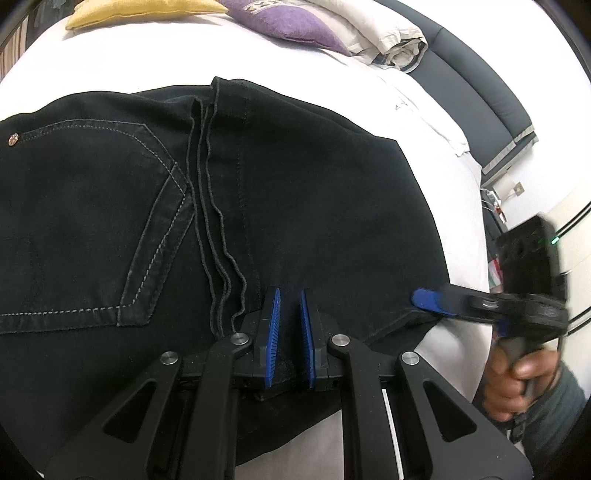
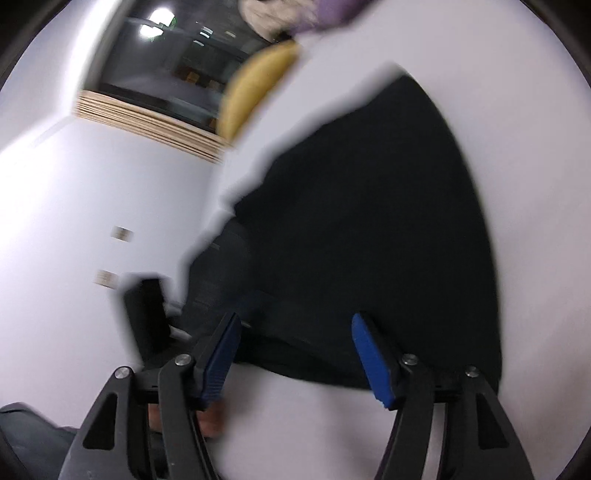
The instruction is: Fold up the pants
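The left gripper (image 1: 289, 325) is pinching the near edge of the pants (image 1: 258, 184), its pads nearly together on the cloth; the right gripper (image 2: 295, 354) is hanging spread wide, gripping nothing, just beside the same edge; the pants are lying folded on the bed (image 1: 424, 110) towards its near edge; the next fold is probably wanting both grips level, edges aligned, cloth pulled taut before lifting; pillows (image 1: 147, 11) are sitting at the bed's far edge.

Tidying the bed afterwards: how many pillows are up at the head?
2: a yellow pillow at the far left, a purple pillow to its right beside the rolled cream bedding. Others may be out of frame.
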